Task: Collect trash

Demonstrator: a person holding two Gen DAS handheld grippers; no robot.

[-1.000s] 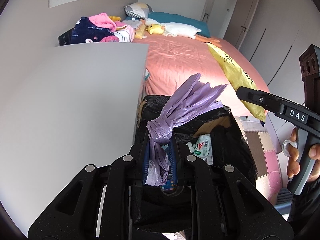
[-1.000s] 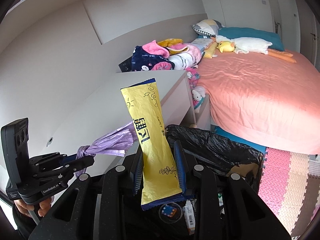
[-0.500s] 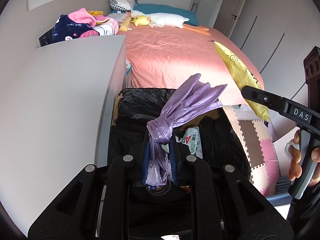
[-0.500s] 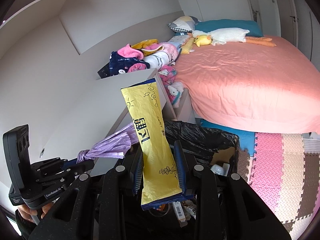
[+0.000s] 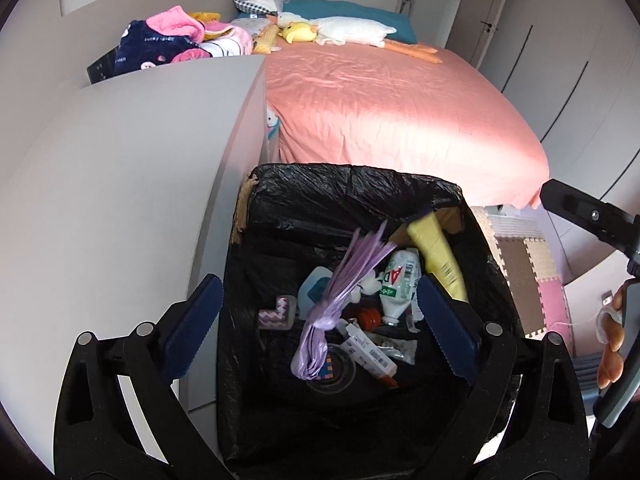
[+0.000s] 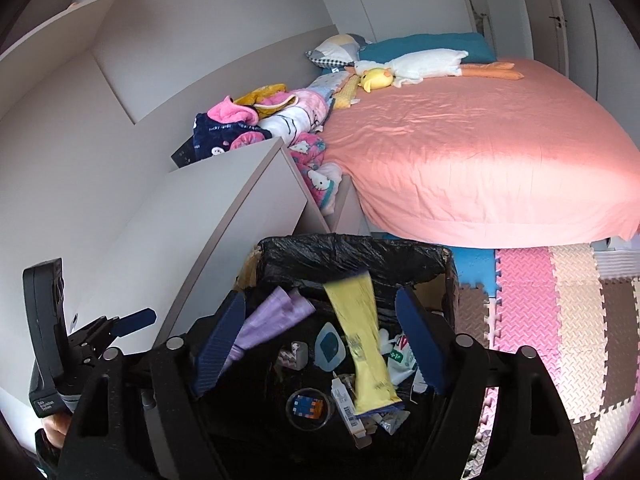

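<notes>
- The pink bed (image 5: 380, 112) filled the far side of the room, a grey cabinet (image 5: 120, 200) beside it.
- The black-lined trash bin (image 5: 352, 188) stood just below both grippers, between cabinet and foam floor mat (image 6: 560, 320).
- The left gripper (image 5: 320, 320) was opening, jaws wide, nothing pressed between them; the knotted purple bag (image 5: 336, 304) was inside the bin, among the rubbish.
- The right gripper (image 6: 320, 340) was opening too; the yellow packet (image 6: 368, 344) hung blurred between its jaws, touching neither pad, inside the bin.
</notes>
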